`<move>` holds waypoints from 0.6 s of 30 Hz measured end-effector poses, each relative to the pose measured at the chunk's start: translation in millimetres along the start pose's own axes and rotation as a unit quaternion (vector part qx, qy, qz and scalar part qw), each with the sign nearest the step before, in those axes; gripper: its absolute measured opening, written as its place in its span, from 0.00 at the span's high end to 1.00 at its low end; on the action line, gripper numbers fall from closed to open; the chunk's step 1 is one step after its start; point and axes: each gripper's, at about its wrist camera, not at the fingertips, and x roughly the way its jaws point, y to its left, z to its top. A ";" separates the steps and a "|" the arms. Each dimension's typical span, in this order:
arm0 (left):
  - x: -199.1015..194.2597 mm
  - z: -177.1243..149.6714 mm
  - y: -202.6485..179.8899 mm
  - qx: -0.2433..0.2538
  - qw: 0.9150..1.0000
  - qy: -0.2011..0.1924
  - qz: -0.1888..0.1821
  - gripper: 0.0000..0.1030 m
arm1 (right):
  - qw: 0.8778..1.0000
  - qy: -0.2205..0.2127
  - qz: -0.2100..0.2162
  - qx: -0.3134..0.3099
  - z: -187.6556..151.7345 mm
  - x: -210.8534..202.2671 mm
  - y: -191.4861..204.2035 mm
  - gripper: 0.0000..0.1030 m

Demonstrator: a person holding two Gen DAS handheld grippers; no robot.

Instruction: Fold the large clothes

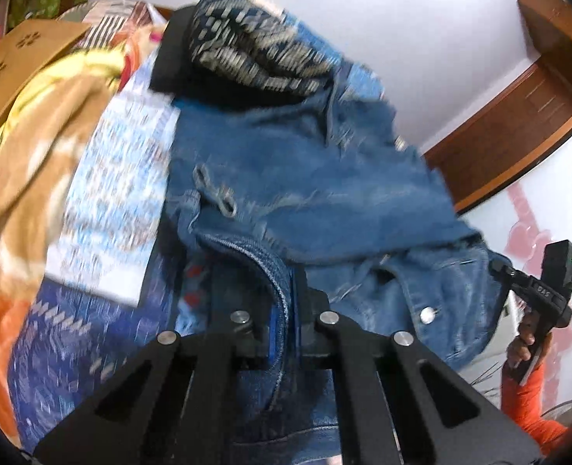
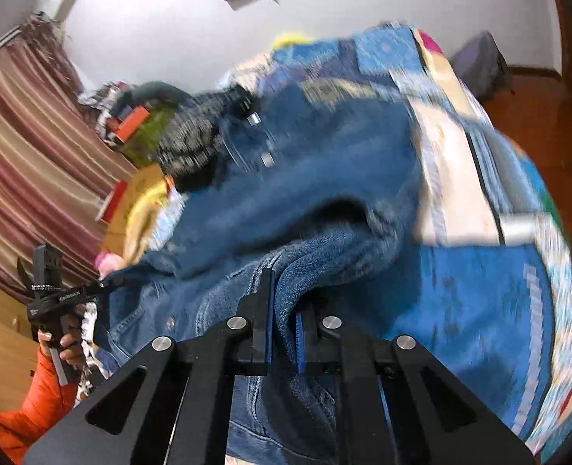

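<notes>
A blue denim jacket [image 1: 309, 178] with a dark patterned collar lining [image 1: 254, 54] is lifted over a patterned blue bedspread [image 1: 103, 201]. My left gripper [image 1: 284, 310] is shut on a seamed edge of the jacket. My right gripper [image 2: 284, 310] is shut on another thick folded edge of the jacket [image 2: 305, 178]. The right gripper also shows at the right edge of the left wrist view [image 1: 518, 275], gripping the jacket's far edge. The left gripper shows at the left of the right wrist view [image 2: 92, 290]. Both views are blurred by motion.
A yellow and orange blanket [image 1: 33, 147] lies left of the jacket on the bed. Cardboard boxes [image 1: 18, 62] stand behind it. A striped curtain [image 2: 26, 162] hangs at the left, and a wooden door frame [image 1: 518, 108] and white wall are at the right.
</notes>
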 end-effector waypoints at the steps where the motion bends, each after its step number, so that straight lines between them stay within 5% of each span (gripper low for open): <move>1: -1.6 11.7 -2.6 -0.002 1.000 -0.012 -0.005 0.96 | 1.000 -0.008 -0.003 -0.006 8.3 -1.6 1.5 0.93; 4: -1.1 39.8 2.5 -0.019 0.999 -0.040 -0.004 0.96 | 0.999 -0.031 -0.014 -0.005 39.0 0.1 -4.5 0.93; 7: 16.0 62.8 23.5 -0.034 0.996 -0.063 0.046 0.96 | 0.999 -0.026 -0.040 0.013 57.8 21.6 -25.7 0.93; 10: 52.0 67.9 50.9 -0.055 0.995 -0.036 0.078 0.95 | 0.997 0.008 -0.062 0.034 58.2 61.5 -54.5 0.94; 14: 99.8 55.5 76.9 -0.078 0.993 0.030 0.084 0.95 | 0.996 0.018 -0.026 0.082 46.2 80.3 -84.7 0.96; 18: 98.0 46.2 66.8 -0.042 0.994 0.028 0.100 0.95 | 0.995 0.024 -0.009 0.092 47.7 67.7 -84.2 0.92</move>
